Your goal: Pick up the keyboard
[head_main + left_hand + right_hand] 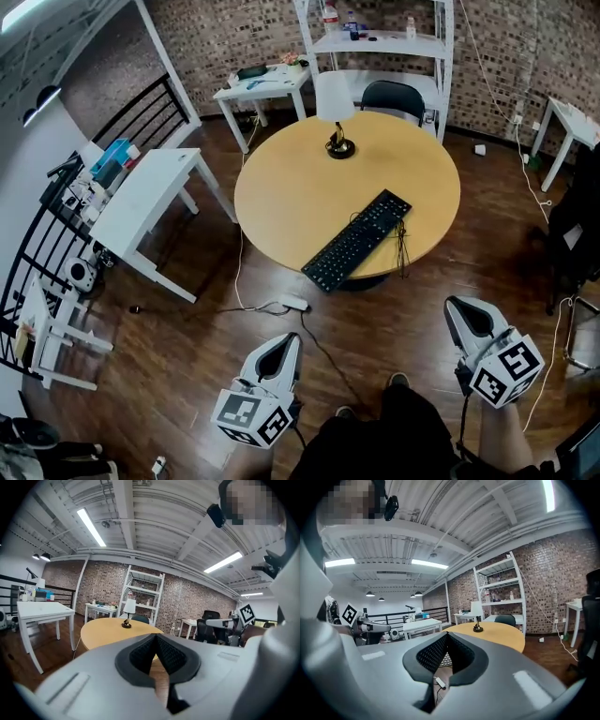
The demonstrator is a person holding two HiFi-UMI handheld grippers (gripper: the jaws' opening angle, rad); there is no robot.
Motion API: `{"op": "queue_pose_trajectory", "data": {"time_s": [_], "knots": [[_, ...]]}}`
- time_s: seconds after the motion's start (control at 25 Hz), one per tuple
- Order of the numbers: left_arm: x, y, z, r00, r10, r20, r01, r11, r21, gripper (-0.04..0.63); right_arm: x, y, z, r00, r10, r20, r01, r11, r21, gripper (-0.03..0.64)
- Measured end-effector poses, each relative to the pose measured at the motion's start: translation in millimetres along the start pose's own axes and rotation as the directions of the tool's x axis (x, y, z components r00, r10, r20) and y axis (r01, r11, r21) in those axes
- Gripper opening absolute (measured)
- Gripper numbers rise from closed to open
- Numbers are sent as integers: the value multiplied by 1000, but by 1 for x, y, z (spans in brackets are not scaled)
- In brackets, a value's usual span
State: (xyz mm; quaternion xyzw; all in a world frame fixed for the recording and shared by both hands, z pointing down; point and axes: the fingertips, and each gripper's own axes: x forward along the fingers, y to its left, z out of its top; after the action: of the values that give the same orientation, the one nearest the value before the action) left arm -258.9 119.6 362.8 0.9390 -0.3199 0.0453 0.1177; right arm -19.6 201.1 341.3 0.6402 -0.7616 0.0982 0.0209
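— Keyboard placement first: where is it, and why would it sit that way?
— We see the long black flat keyboard [357,240] lying slantwise on the round tan wooden table [281,197], at the near edge. Its near left end seems to poke just past the rim. We judge that overhang useful, since jaws could close on that end from the side. Its thin black cable [403,248] dangles off the near right rim. The white-shaded lamp on a black base [336,112] stands toward the far side, well apart.
— And our hands?
— We hold both low over the dark wooden floor, near us and well short of the table. The grey left gripper [286,340] and the grey right gripper [459,314] point almost level toward the table, with their marker cubes toward us. Each pair of jaws is clenched together on nothing, so we would have to spread them before any grasp.
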Motion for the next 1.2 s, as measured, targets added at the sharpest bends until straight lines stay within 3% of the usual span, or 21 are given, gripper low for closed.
{"op": "queue_pose_trajectory", "data": {"time_s": [0.4,0.68,1.0,1.2], "knots": [[83,-49,24,999,49,1,-49,996,71,35,20,-100,21,997,61,39,-61,998,5,2],[126,-65,26,997,72,-4,-71,993,93,34,35,-144,22,994,91,53,-93,995,44,2],[155,-11,16,987,158,-25,-157,987,40,34,92,-173,11,993,113,10,-114,991,66,2],[179,40,19,992,122,-7,-122,992,35,34,154,-174,20,996,90,-5,-90,995,33,2]]}}
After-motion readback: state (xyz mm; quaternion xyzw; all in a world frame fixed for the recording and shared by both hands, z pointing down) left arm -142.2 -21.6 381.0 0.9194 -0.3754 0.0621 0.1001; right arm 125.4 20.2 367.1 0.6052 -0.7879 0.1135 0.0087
